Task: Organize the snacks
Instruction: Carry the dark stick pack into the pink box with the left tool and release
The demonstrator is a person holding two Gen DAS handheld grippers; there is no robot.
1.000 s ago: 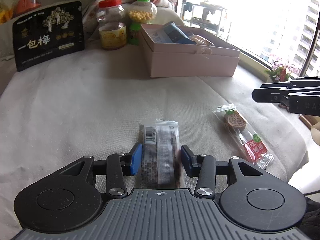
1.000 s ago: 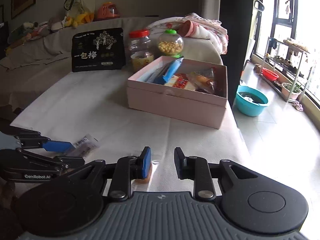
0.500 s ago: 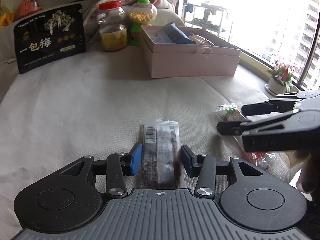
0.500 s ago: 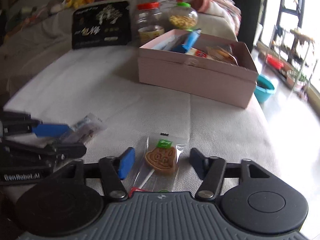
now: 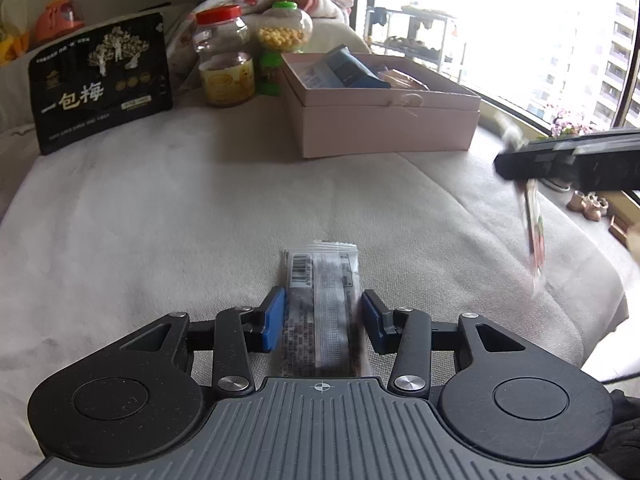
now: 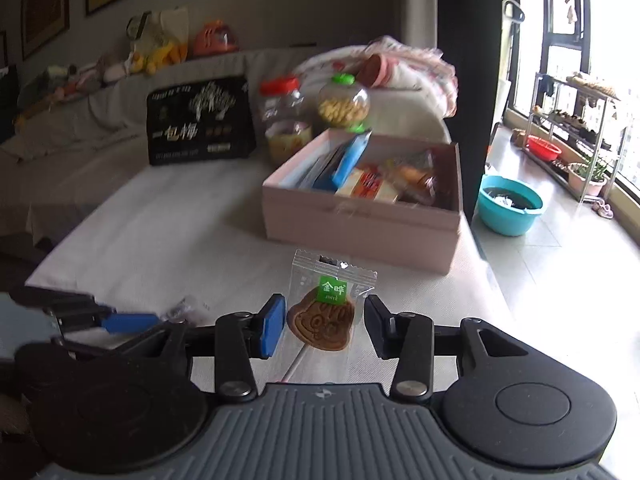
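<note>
The right gripper (image 6: 320,326) has lifted the cookie pack (image 6: 324,312) up, pinched tight; next stop looks like the far pink box (image 6: 360,220). The left gripper (image 5: 320,320) stays around the dark bar (image 5: 320,312); squeezing or not, I cannot tell

Item count: two grippers, left gripper (image 5: 322,318) and right gripper (image 6: 325,326); one dark snack bar (image 5: 320,312); one cookie packet (image 6: 325,312); one pink box (image 6: 360,220); two jars (image 6: 285,120); one black pouch (image 6: 200,120).

I read 一包梅 in large pale characters on the black snack bag (image 5: 102,90) standing at the back. The green tag on the cookie packet (image 6: 326,312) says 金晔. The dark snack bar wrapper (image 5: 322,312) carries a barcode, its small print illegible to me.
</note>
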